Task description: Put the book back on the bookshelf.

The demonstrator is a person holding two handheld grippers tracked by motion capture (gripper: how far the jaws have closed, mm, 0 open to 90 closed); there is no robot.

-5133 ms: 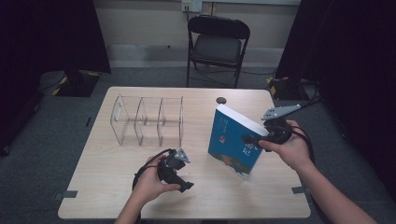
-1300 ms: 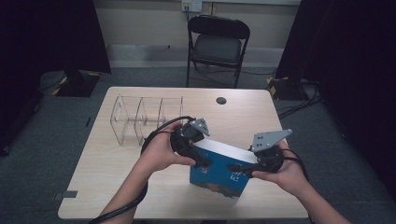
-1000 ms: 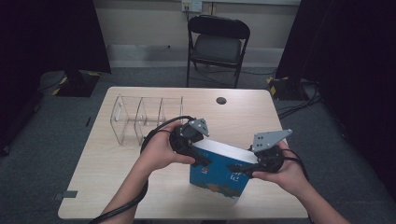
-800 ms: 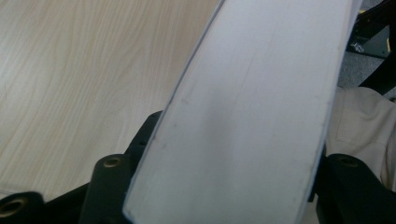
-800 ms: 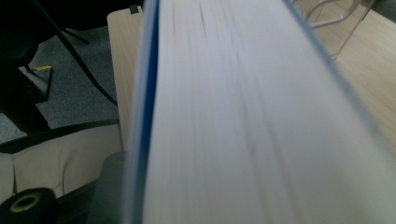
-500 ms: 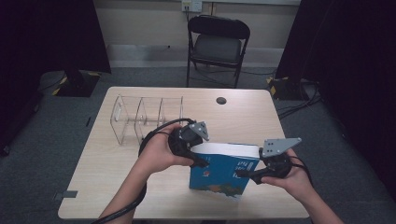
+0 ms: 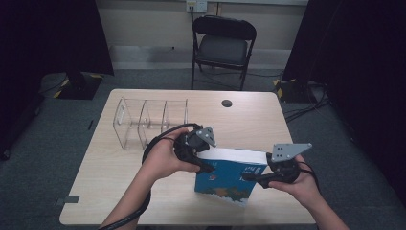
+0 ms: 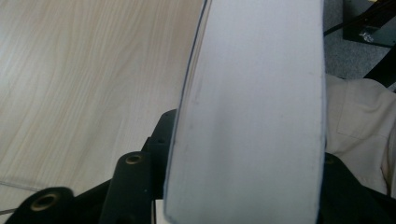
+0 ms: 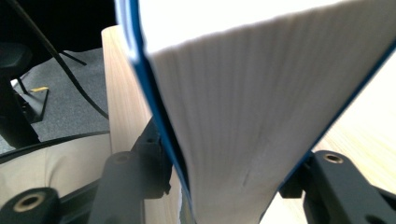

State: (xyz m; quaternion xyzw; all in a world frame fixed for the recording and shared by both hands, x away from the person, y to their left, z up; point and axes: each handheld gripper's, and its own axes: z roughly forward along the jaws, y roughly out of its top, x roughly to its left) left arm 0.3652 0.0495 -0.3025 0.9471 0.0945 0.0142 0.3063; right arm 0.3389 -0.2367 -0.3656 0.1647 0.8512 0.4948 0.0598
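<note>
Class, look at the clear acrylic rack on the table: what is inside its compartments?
Seen from the high view, the clear rack holds nothing; the table shows through its walls. The blue book stands apart, between both grippers.

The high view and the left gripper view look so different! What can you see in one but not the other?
High view alone: the clear plastic rack, the folding chair, the book's blue cover, and the right gripper at its other end. Left gripper view alone: the book's white page edge up close, between black fingers, and a beige sleeve. Both share the book and the wooden table.
</note>
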